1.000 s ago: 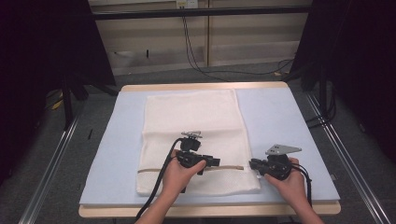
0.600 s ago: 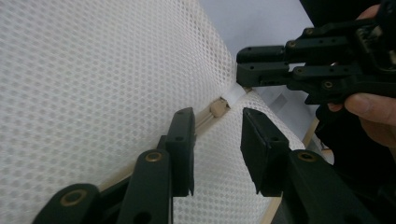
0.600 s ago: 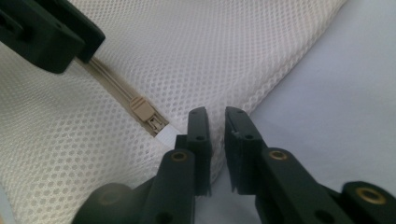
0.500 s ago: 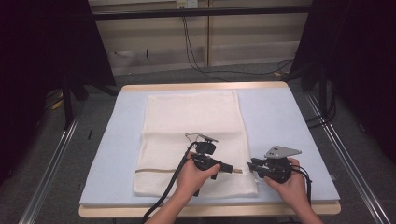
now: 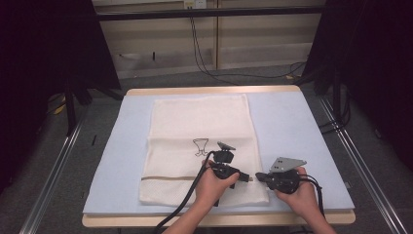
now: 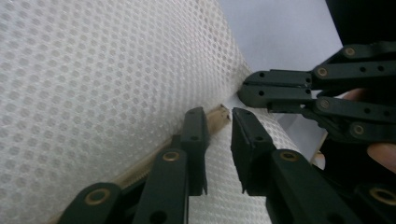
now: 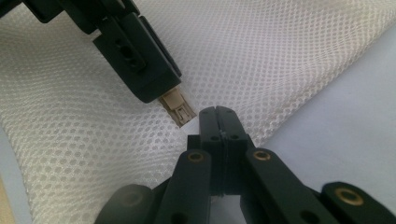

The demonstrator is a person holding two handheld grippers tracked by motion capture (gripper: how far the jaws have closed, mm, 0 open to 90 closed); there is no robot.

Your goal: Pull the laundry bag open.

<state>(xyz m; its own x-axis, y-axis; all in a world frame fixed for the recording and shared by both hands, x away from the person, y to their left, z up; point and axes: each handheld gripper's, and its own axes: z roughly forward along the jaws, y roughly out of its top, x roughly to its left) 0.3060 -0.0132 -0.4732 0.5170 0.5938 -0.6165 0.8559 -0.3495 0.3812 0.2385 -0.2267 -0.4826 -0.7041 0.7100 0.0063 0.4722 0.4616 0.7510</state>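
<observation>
A white mesh bag (image 5: 199, 122) lies flat on the pale blue mat (image 5: 302, 131). A tan zipper (image 5: 165, 178) crosses its near end. My left gripper (image 5: 248, 179) lies along that zipper near the bag's right edge. Its jaws have just been closing and stand a little apart, with the tan zipper slider (image 6: 222, 113) at their tips and white mesh showing in the gap. In the right gripper view the slider (image 7: 177, 109) sticks out past the left gripper (image 7: 154, 88). My right gripper (image 7: 217, 112) is shut, its tips at the bag's edge beside the slider; pinched mesh I cannot make out.
A small dark printed emblem (image 5: 200, 146) marks the middle of the bag. The mat's wooden border (image 5: 209, 90) runs along the far side. Metal rails (image 5: 355, 156) flank the table, and cables (image 5: 204, 53) lie on the floor behind.
My left hand has slid right along the zipper, ending close to the right gripper. The right hand has stayed in place.
</observation>
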